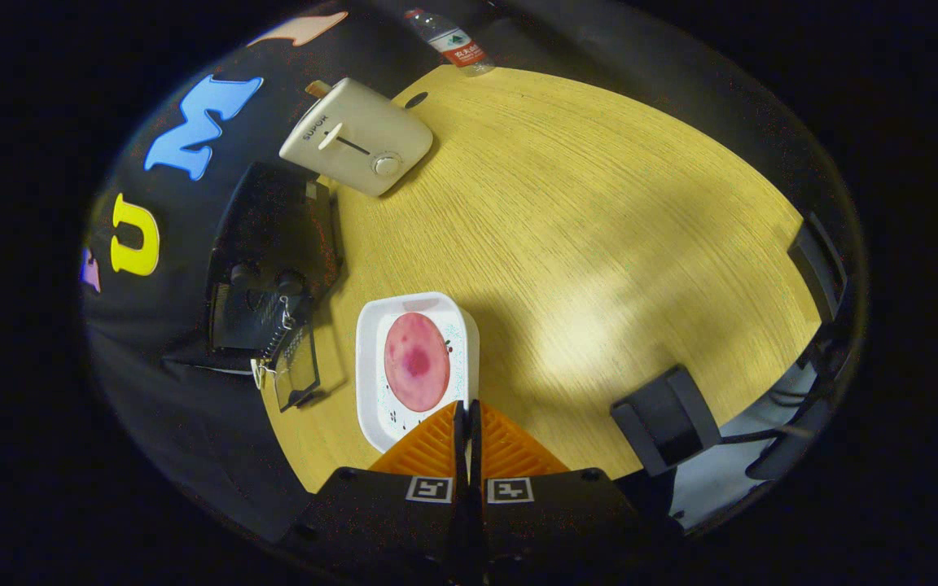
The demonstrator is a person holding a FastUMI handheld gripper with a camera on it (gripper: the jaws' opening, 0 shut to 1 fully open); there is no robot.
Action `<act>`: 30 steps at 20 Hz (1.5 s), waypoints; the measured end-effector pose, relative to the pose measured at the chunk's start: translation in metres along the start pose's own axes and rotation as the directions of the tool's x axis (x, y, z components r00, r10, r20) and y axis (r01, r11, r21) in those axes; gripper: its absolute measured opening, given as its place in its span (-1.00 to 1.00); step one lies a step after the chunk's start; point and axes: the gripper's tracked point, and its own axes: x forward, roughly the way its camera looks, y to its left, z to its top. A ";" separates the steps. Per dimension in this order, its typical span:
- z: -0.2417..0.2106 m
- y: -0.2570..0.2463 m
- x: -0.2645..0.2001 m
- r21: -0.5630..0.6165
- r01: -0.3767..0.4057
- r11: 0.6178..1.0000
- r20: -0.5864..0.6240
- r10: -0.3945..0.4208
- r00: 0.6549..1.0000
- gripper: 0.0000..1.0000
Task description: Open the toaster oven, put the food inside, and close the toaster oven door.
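Observation:
A round pink slice of food [416,360] lies on a white rectangular tray [373,342] on the wooden table, just ahead of my fingertips. My gripper [466,404] is shut, the two fingers pressed together with nothing between them, hovering over the tray's near right corner. The black toaster oven [273,236] stands to the left of the tray at the table's edge, with two knobs on it. Its door [296,370] appears swung open, with a spring hinge showing beside it.
A cream pop-up toaster [359,138] stands beyond the oven. A water bottle [449,39] lies at the table's far edge. A black bracket [664,419] sits at the near right edge, another [817,268] further right. Bare wood [599,228] stretches right of the tray.

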 end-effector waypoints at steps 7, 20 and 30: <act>-0.055 0.049 -0.036 0.052 -0.104 0.993 0.056 0.102 0.993 -0.97; -0.111 0.191 -0.014 0.070 -0.260 0.963 -0.050 0.263 0.963 -0.97; -0.089 0.265 0.078 0.116 -0.263 0.958 -0.086 0.273 0.958 -0.97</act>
